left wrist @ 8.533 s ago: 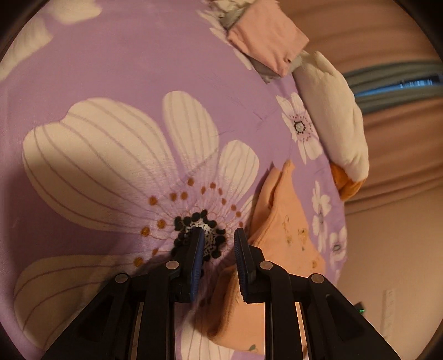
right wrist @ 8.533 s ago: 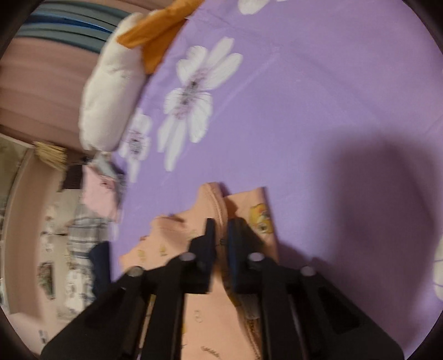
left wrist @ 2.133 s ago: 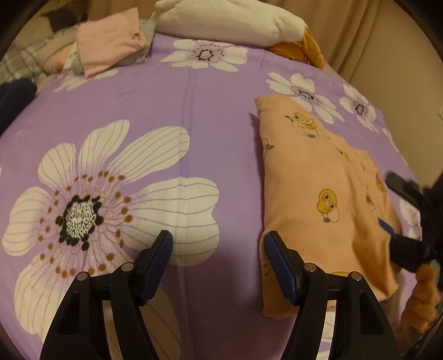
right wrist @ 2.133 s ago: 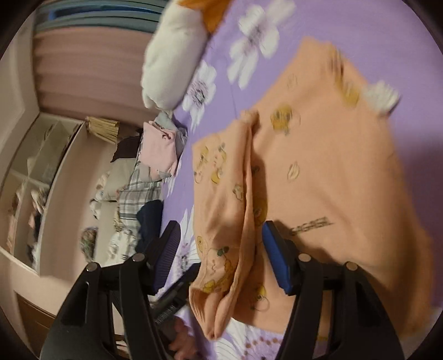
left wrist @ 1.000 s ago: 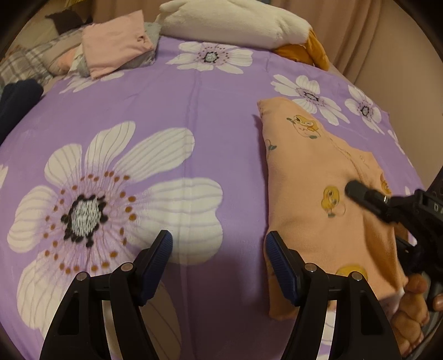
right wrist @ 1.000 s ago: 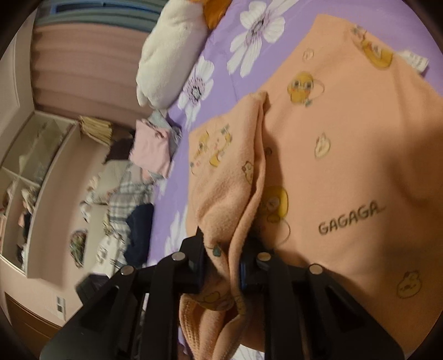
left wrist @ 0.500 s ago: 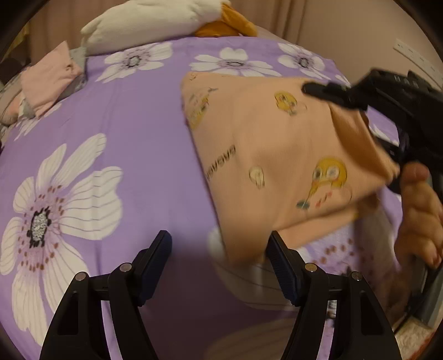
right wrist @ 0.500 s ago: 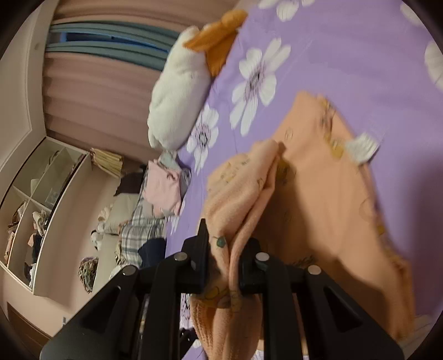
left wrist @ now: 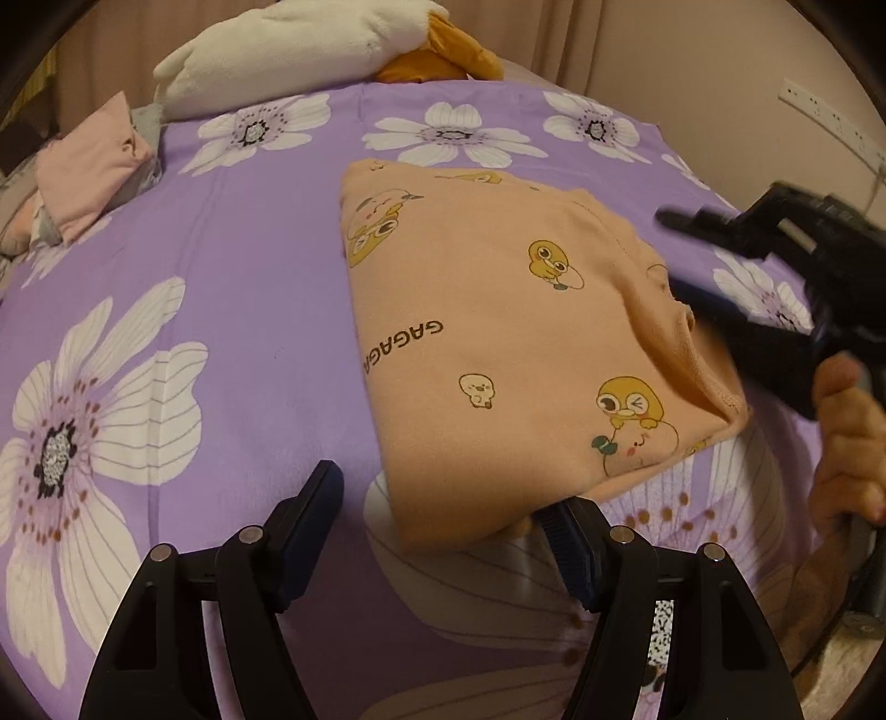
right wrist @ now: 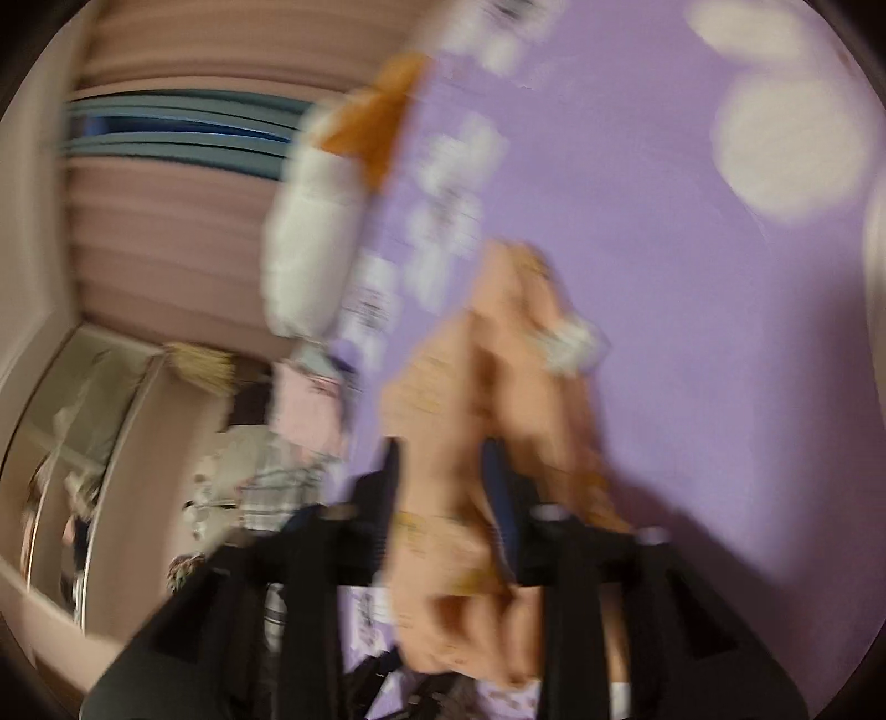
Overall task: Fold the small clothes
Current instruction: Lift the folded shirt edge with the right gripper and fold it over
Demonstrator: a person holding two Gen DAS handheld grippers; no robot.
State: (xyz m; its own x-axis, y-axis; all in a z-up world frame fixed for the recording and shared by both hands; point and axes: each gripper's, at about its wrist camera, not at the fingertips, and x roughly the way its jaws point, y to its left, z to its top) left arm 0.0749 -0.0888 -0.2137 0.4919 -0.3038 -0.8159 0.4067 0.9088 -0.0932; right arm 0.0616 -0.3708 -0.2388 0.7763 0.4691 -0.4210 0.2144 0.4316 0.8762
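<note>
An orange baby garment [left wrist: 498, 343] printed with yellow ducks and "GAGAGA" lies folded over on the purple flowered bedspread [left wrist: 232, 288]. My left gripper [left wrist: 443, 531] is open and empty, its fingers straddling the garment's near corner. My right gripper [left wrist: 686, 266] shows at the right of the left wrist view, its jaws parted around the garment's folded right edge. The right wrist view is blurred: the right gripper [right wrist: 446, 487] has orange cloth [right wrist: 487, 421] between its parted fingers.
A white and orange plush pillow [left wrist: 299, 50] lies at the head of the bed. Folded pink and grey clothes [left wrist: 88, 171] are stacked at the far left. A wall with a power strip [left wrist: 825, 127] stands to the right.
The right gripper carried the garment's sleeve side over to the right and its jaws have spread from their tight pinch. The left view has drawn closer to the garment. The left gripper stays open.
</note>
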